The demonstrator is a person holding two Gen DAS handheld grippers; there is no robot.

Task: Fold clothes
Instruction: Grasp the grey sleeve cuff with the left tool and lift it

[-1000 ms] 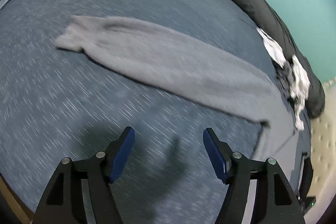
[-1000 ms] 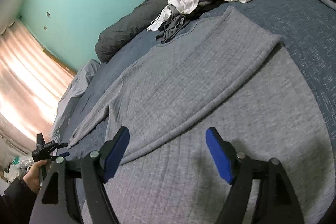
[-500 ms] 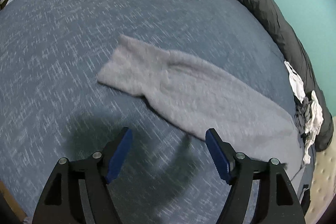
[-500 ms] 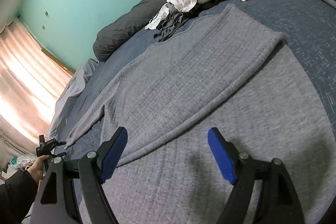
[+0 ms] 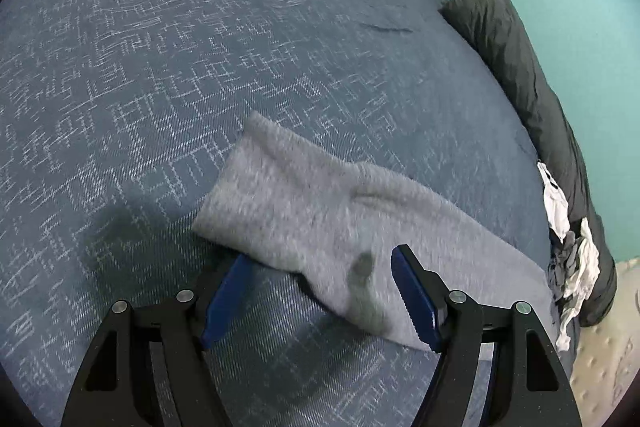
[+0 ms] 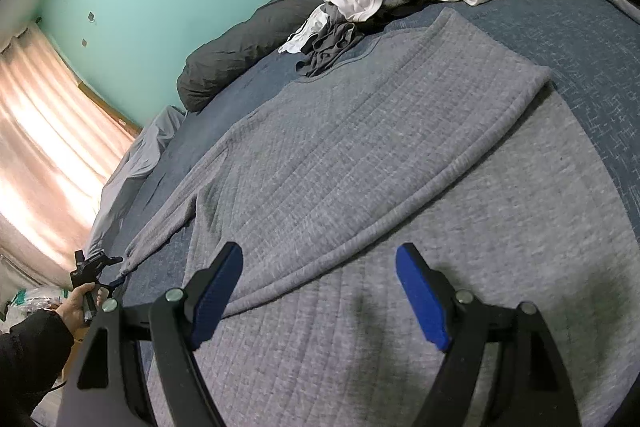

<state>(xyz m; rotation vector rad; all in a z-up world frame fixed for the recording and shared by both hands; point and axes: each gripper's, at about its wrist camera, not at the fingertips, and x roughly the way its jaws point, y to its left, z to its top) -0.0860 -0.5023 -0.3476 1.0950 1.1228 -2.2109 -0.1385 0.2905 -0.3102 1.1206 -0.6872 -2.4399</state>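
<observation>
Left claw [image 5: 320, 301] hovering wide open just over the sleeve cuff [image 5: 256, 187] of the grey sweater [image 6: 360, 167], gripping nothing. Right claw [image 6: 320, 297] gaping empty above the sweater's body. Sweater lying spread on the bed [image 5: 160, 47], one sleeve already folded across. Best pinching the cuff squarely near its end, catching both layers, not the bedcover beneath.

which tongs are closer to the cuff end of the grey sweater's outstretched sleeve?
Left. Left tongs hang open right at the grey sleeve cuff; right tongs hover open over the sweater body.
</observation>
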